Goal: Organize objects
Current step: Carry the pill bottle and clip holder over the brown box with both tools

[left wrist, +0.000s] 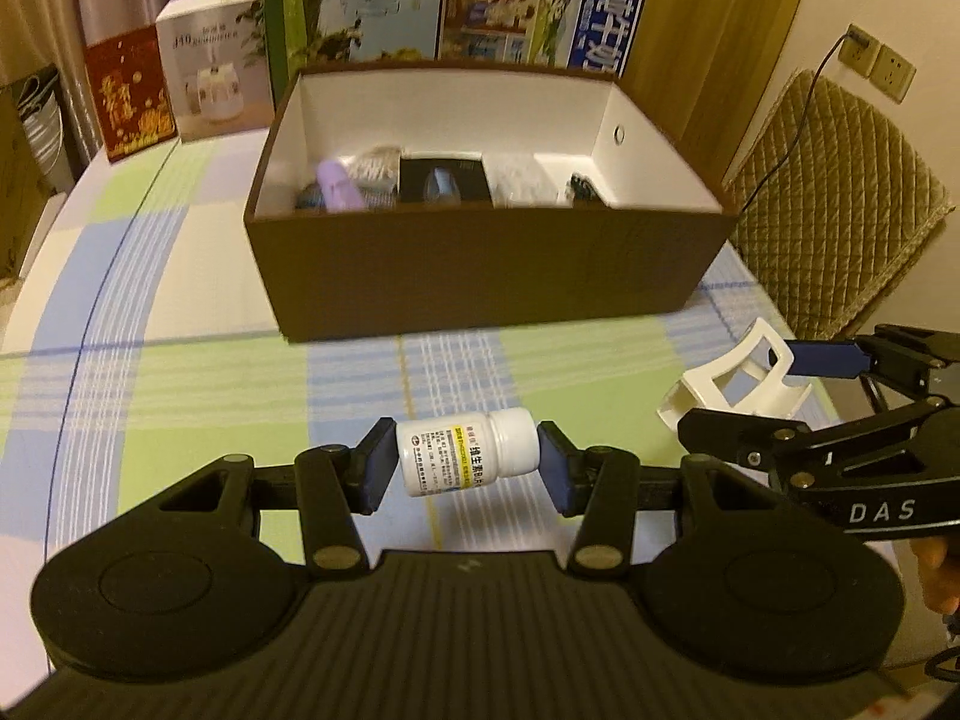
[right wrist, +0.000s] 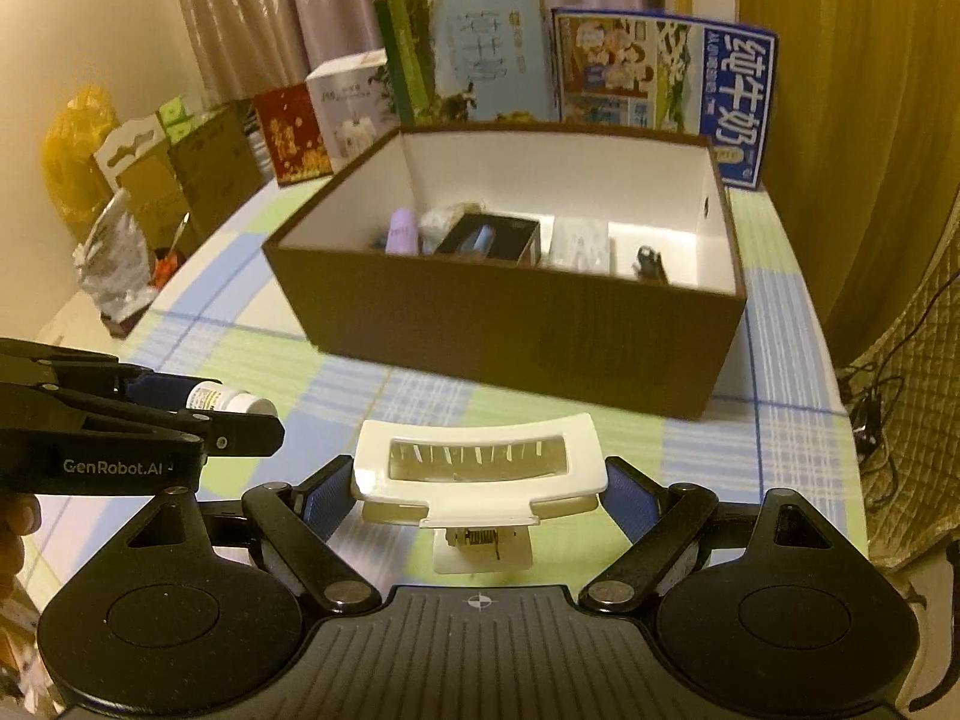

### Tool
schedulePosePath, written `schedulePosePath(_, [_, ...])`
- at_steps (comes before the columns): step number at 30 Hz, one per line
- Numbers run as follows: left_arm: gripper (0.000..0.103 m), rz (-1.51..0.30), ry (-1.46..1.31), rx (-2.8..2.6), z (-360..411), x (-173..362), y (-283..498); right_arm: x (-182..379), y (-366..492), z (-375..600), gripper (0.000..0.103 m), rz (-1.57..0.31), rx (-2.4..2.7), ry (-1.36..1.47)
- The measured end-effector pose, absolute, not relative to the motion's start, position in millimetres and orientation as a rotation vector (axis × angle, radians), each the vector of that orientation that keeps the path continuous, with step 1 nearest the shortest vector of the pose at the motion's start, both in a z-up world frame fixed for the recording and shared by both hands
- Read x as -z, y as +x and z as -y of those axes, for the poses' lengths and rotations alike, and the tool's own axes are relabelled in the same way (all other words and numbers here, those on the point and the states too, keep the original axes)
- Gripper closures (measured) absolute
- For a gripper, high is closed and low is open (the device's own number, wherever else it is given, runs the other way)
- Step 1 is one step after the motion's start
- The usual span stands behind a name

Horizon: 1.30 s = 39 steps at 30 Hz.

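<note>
Left gripper [left wrist: 467, 461] clamps white pill bottle [left wrist: 465, 457] sideways between its pads; right gripper [right wrist: 478, 489] grips white hair clip [right wrist: 477, 471]. Brown box [left wrist: 480, 264] sits ahead of both, open-topped.

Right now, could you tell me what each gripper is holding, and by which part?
The left gripper holds a white pill bottle lying sideways, pinched end to end, base and cap. The right gripper holds a white hair clip by its two ends.
</note>
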<state>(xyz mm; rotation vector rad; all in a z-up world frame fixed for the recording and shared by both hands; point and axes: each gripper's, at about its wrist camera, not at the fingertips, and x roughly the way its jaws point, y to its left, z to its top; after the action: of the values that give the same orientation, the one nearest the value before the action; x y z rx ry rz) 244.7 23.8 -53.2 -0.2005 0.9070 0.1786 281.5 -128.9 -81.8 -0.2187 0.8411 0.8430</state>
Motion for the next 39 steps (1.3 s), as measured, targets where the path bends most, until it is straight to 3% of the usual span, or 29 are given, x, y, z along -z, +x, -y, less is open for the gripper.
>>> schedulePosePath(18, [0.058,-0.803,-0.099,-0.168,-52.1,10.7,321.3,37.7,352.6,92.1,0.019,-0.73,-0.811,-0.141])
schedulePosePath(39, [0.058,-0.88,-0.054,-0.189,-106.5,43.5,442.1,63.5,464.8,36.7,0.019,-0.768,-0.718,-0.156])
